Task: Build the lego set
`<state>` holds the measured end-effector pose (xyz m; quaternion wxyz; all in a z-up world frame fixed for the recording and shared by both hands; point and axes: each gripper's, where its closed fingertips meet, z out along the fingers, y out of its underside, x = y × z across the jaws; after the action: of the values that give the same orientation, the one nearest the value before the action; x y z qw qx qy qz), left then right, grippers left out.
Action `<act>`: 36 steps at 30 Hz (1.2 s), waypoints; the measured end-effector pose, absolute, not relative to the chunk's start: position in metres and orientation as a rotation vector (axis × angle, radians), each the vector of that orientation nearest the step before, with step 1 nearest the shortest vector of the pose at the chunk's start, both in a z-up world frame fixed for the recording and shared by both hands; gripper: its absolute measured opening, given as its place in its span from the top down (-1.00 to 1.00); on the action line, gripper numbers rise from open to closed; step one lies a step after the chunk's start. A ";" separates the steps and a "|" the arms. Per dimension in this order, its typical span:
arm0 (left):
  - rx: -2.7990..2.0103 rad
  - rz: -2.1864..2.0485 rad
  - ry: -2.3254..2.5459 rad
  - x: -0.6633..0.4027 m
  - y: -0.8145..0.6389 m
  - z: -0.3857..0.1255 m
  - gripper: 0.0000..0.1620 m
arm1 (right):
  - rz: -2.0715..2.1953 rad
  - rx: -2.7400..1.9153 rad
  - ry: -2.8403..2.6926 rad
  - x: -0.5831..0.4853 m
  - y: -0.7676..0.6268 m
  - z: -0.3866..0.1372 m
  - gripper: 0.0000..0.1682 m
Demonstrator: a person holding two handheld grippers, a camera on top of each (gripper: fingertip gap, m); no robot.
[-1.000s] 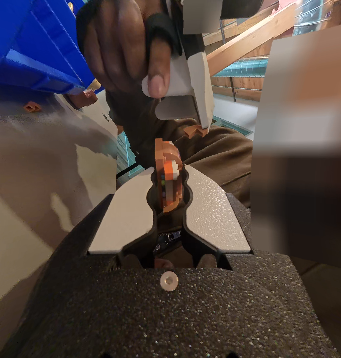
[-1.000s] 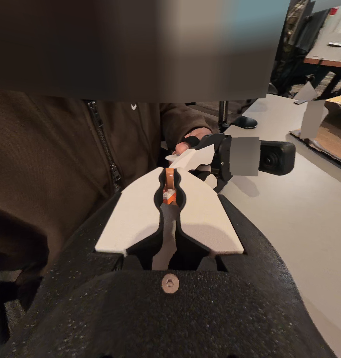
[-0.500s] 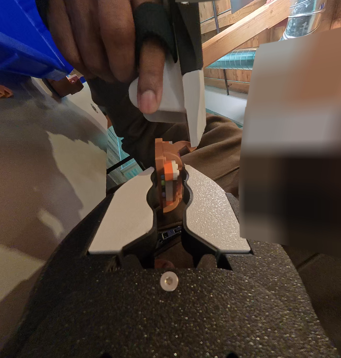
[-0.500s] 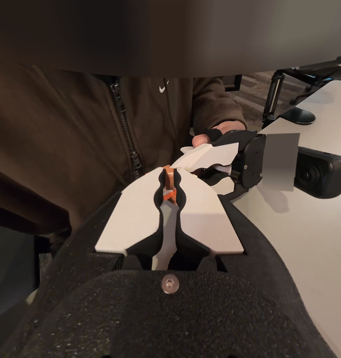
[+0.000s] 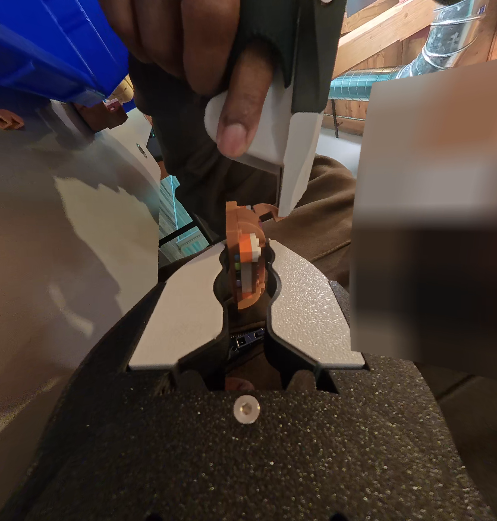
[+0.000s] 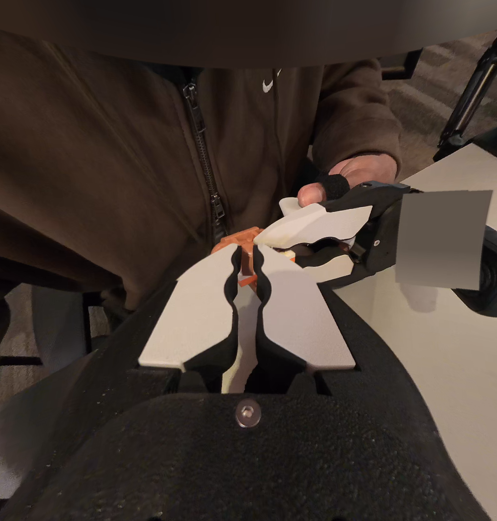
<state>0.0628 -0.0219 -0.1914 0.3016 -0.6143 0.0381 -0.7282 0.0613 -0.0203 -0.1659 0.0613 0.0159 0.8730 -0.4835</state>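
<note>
- While the left tool sits clamped on the half-built lego model, the right tool has closed right in on it: a second ago it hung well above with its small brown piece clear of the build, and now that piece is touching the model's top edge.
- Right tool's grip: pinched together on the brown piece, which shows upright between its white fingers in its own view.
- From the right wrist view, the left tool now meets the right one nose to nose, the two nearly touching at the tips, where before there was a clear gap.
- What that means, as I read it: the approach is done and this is the seating step; a firm press should lock the piece on, though I cannot tell whether the studs are lined up.
- Where the model is: held up in the air in front of the person's brown jacket, off the tabletop.
- How it looks: a thin, rounded stack seen edge-on, mostly brown and orange, with a white brick near the top and tiny green and blue bits down one side.
- Off to the side, a blue bin and a loose orange-brown brick sit on the tabletop.
</note>
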 end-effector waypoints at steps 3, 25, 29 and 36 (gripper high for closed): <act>-1.632 -1.934 0.096 0.064 -0.021 -0.192 0.71 | -1.438 0.028 2.624 0.062 -0.021 -0.168 0.91; -1.622 -1.954 0.129 0.072 -0.026 -0.190 0.71 | -1.334 -0.119 2.627 0.068 -0.025 -0.169 0.91; -1.617 -1.954 0.143 0.073 -0.028 -0.190 0.71 | -1.332 -0.142 2.620 0.070 -0.026 -0.167 0.91; -1.589 -1.957 0.180 0.073 -0.033 -0.186 0.71 | -1.347 -0.174 2.616 0.070 -0.029 -0.162 0.91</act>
<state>0.0730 -0.0331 -0.1859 0.3023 -0.5991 0.0679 -0.7383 0.0696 -0.0289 -0.1624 0.0968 -0.0586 0.8834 -0.4547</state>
